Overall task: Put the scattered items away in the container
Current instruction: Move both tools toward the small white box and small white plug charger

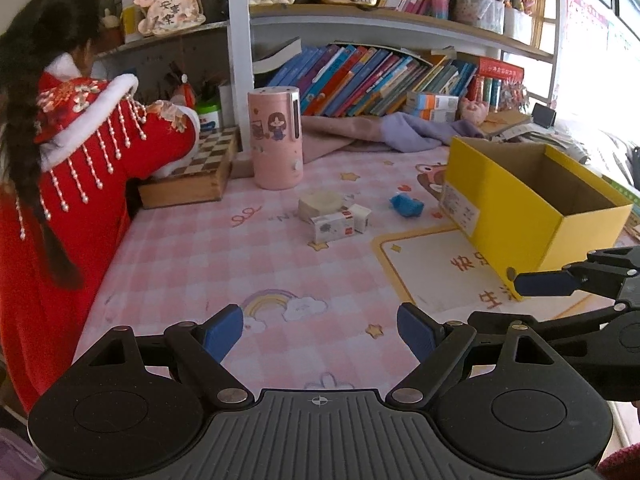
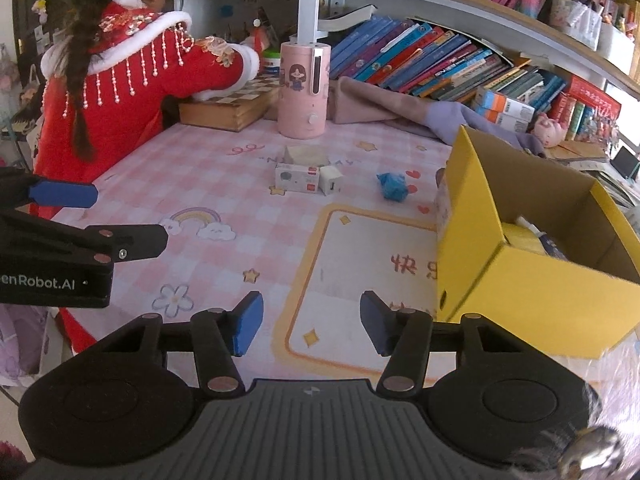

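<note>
Both claws hang above the pink checked table mat, neither carrying anything. My left gripper stands spread wide with bare mat between its blue pads. My right gripper is narrower but also apart, and nothing sits between its pads.

The open yellow cardboard box lies just ahead and to the right of my right claw, its near corner close to the right pad. Some items already rest inside it, partly hidden by the wall.

Three scattered things remain well ahead of both claws, in mid-mat: a small white printed carton with a red stripe, a small white cube-shaped charger touching it, and a crumpled blue lump apart to their right. A pale squat block sits just behind the carton.

Risks, as I judge them:
- The carton and the charger touch, so a careless pinch could catch both or knock one away.
- A right-hand sweep could clip the box corner and shift it.
- The claws are close together and could collide when reaching.
</note>
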{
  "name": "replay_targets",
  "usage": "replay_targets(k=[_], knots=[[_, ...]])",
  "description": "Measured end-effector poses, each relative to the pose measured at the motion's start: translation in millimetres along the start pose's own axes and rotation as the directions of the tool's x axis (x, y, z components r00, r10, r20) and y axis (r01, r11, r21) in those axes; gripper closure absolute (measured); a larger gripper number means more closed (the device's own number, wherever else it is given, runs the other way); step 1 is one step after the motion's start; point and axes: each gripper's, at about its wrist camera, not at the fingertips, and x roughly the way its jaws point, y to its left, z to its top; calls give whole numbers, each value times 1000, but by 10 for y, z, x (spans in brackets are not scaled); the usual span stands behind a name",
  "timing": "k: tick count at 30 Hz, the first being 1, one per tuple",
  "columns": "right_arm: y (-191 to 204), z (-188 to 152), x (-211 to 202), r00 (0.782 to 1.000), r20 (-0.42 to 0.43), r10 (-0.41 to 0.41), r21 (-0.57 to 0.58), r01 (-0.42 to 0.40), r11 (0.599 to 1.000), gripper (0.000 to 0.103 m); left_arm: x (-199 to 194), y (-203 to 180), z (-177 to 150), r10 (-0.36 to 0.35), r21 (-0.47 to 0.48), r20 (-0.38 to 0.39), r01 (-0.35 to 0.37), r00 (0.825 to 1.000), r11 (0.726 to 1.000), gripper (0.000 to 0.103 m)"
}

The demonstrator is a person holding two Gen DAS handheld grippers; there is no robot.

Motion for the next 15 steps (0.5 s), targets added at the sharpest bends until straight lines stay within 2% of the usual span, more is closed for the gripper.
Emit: replay_targets(k=[9, 15], knots=[[-79, 400, 451, 1000, -9, 2, -18, -2, 1000, 53, 407, 140, 356, -8, 7, 12, 8, 1000, 1000, 17], [-234, 590, 722, 999, -23, -25, -2, 25, 1000, 57, 758, 177, 523, -20, 11, -15, 20, 1000, 1000, 17]])
